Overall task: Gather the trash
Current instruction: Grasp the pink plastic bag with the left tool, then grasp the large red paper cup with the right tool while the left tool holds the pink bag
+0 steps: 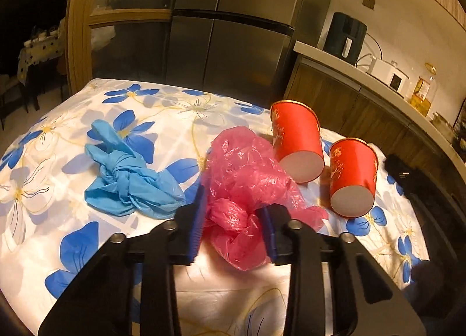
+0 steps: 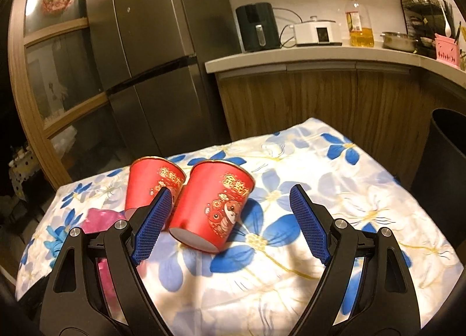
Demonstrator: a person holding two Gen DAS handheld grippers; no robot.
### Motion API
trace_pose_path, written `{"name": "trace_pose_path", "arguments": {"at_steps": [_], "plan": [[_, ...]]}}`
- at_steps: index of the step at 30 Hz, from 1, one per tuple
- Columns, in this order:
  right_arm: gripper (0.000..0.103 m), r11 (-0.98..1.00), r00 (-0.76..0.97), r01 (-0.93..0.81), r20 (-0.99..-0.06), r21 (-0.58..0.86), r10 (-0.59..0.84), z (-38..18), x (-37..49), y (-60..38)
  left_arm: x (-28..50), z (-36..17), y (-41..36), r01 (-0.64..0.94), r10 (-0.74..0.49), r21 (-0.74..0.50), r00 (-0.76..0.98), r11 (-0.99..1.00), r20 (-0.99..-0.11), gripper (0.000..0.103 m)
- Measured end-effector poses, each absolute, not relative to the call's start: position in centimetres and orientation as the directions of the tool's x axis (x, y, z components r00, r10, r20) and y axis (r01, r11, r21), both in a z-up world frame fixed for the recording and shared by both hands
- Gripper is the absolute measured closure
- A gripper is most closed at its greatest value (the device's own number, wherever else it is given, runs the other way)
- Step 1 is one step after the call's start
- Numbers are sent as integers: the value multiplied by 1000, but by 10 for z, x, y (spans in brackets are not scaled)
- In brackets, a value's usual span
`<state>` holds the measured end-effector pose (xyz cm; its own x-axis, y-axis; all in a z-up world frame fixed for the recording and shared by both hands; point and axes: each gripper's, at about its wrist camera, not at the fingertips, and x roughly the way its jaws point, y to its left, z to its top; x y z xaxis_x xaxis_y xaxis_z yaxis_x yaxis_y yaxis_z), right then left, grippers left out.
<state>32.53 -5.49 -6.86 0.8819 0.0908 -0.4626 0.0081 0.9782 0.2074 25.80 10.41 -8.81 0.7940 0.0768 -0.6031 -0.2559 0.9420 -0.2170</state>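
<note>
Straddling the knotted pink plastic bag [image 1: 247,190], your left claw [image 1: 233,225] has its blue pads [image 1: 196,225] on either side of the bag's near, bunched end; the pads look pressed against the plastic, though whether they truly pinch it is hard to tell. The bag lies crumpled on the desk [image 1: 43,190], which is covered by a white cloth printed with blue flowers. To the left of the bag sits a knotted blue plastic bag [image 1: 128,184], close to it but apart from your claw. To the right lie two red paper cups on their sides with their pale bases turned toward you: the farther cup [image 1: 297,143] is just beside the pink bag, and the nearer cup [image 1: 354,175] lies right of that one. Your right claw [image 2: 230,222] hovers wide apart over the desk, its left pad [image 2: 151,228] in front of the gap between the two cups, its right pad [image 2: 311,228] over bare cloth. From this view the nearer cup [image 2: 212,207] sits between the pads but is not held by them, and the farther cup [image 2: 151,184] touches it on the left. A dark bin [image 2: 442,155] stands off the desk's right edge, beside the wooden cabinets [image 2: 320,97].
</note>
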Motion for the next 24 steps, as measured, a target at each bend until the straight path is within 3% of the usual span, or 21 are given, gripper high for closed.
{"name": "trace_pose_path", "arguments": {"at_steps": [4, 14, 20, 24], "plan": [[21, 978, 863, 15, -496, 209, 93, -77, 341, -48, 245, -83, 108, -247, 68, -243, 819, 938, -569, 77], [21, 960, 813, 32, -566, 278, 137, -93, 370, -46, 219, -64, 115, -257, 99, -286, 878, 923, -468, 77], [39, 955, 793, 35, -590, 295, 153, -99, 376, -48, 221, -67, 116, -258, 97, -282, 871, 924, -482, 77], [41, 952, 794, 32, -586, 305, 161, -99, 374, -49, 223, -70, 116, -262, 99, -273, 864, 926, -493, 77]]}}
